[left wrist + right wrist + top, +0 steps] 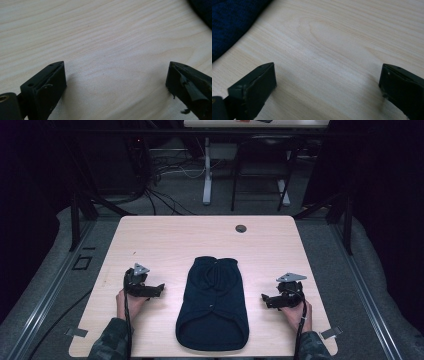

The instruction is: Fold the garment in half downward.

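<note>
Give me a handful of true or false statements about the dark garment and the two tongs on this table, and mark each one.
1. The dark blue garment lies between the left tongs and the right tongs. True.
2. The left tongs grip the garment. False: their jaws stand open over bare table.
3. The right tongs are open. True.
4. The garment hangs off the table's far edge. False: it lies flat near the person's side.

I think I am working in a lab: black curtains (385, 195) hang around, metal rails (367, 290) run beside my tabletop (165, 235), and cables (165, 195) tangle on the far floor.
</note>
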`<state>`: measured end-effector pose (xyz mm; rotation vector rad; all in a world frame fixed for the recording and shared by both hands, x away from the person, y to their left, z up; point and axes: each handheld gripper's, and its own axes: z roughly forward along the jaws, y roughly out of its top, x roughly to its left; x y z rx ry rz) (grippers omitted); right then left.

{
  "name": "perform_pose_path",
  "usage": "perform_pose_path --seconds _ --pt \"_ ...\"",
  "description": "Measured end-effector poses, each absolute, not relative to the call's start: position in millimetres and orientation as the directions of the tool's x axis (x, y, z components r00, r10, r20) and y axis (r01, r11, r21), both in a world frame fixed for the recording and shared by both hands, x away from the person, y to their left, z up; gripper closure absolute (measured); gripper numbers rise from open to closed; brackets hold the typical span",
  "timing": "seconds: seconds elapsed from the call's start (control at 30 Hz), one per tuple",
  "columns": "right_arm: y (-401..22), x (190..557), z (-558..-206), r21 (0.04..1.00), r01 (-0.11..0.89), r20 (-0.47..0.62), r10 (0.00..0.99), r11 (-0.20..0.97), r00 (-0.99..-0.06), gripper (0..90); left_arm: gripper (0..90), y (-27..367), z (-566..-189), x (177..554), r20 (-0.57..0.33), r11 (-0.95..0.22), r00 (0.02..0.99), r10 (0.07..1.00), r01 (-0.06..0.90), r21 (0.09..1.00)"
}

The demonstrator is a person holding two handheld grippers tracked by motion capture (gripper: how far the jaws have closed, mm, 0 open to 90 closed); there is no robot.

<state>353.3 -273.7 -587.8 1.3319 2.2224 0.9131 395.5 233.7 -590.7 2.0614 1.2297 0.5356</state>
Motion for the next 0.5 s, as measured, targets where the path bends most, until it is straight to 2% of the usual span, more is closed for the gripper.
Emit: perform_pose_path --seconds 0.1,0.17,0.5 --pt "-274.0 353.3 -587.0 0.704 0.627 0.005 0.88 0.333 -0.474 2.7 2.5 227.8 -587.5 394.3 0.033 -0.361 0.491 0.87 0.592 0.721" --pt "-273.1 353.7 -586.2 0.704 0.633 0.02 0.883 0.321 -0.47 2.6 1.5 224.9 -583.9 395.6 -0.009 -0.341 0.502 0.865 0.601 0.723" --pt "-262.0 360.3 -570.6 0.704 0.632 0.059 0.861 0.323 -0.506 2.3 0.0 213.2 -569.6 400.3 -0.054 -0.322 0.535 0.843 0.583 0.746"
